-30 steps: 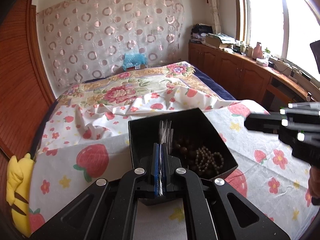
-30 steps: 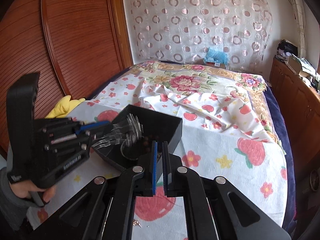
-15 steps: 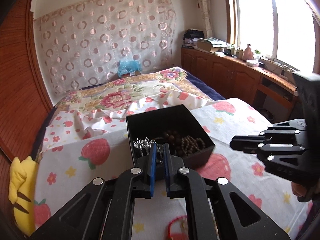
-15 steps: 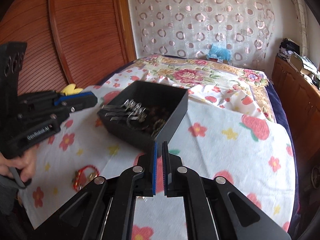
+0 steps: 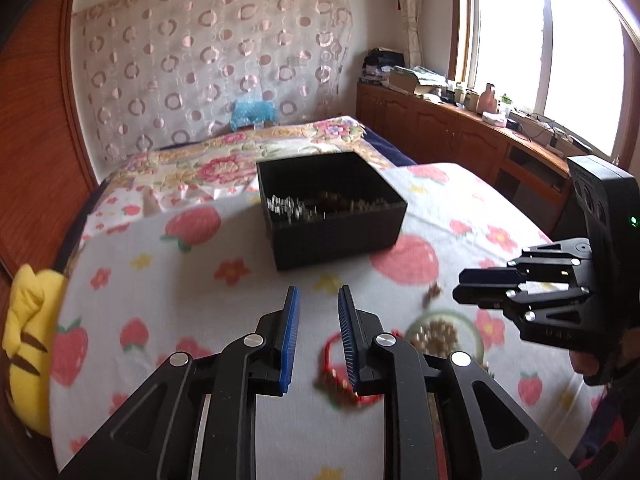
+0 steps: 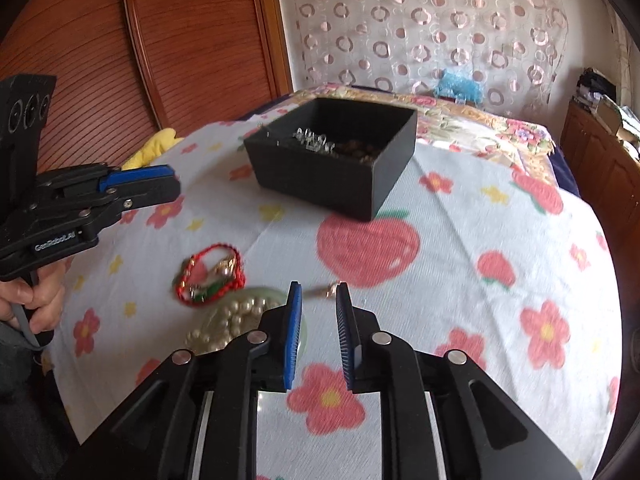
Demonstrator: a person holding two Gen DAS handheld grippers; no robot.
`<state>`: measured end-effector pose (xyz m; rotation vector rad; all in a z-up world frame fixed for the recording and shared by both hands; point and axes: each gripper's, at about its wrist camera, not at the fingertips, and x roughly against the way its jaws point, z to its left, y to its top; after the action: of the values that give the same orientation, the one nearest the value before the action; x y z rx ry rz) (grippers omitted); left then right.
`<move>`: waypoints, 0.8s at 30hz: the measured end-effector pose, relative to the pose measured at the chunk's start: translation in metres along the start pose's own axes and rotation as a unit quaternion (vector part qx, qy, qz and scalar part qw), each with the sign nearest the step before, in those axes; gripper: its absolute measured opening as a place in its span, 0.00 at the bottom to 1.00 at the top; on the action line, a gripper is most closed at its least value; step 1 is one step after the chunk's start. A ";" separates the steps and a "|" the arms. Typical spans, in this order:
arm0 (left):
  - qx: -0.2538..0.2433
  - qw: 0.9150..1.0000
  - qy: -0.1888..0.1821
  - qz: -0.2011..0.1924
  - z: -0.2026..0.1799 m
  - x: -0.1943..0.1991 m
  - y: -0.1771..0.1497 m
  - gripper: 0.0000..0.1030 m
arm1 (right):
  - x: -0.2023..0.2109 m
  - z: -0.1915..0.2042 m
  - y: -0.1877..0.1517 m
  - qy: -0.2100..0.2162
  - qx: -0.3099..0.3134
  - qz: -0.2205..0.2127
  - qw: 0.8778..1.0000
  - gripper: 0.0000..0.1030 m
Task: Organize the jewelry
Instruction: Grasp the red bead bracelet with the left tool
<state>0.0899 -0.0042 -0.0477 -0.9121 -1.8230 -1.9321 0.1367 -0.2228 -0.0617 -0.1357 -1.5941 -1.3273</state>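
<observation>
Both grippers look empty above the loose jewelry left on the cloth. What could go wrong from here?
1. The red bracelet, pearl strand and green bangle overlap, so one pick may drag the others.
2. The small charm lies flat on soft cloth; the right gripper, jaws just opening, may pinch fabric.
3. The black box is light and could be nudged.

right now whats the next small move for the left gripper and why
Probably lower the left gripper onto the red bracelet: its jaws have just been opening and hold nothing, the bracelet lies loose on the sheet just beneath them, and the black box already holds other pieces.
</observation>
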 end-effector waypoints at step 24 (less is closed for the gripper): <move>-0.001 0.997 -0.021 0.070 -0.017 -0.024 -0.036 0.18 | -0.010 -0.004 -0.011 0.008 -0.027 0.015 0.999 0.19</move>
<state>0.0814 -0.0212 -0.0905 -1.0575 -1.7311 -1.8434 0.1373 -0.2255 -0.0763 -0.1804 -1.5376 -1.3460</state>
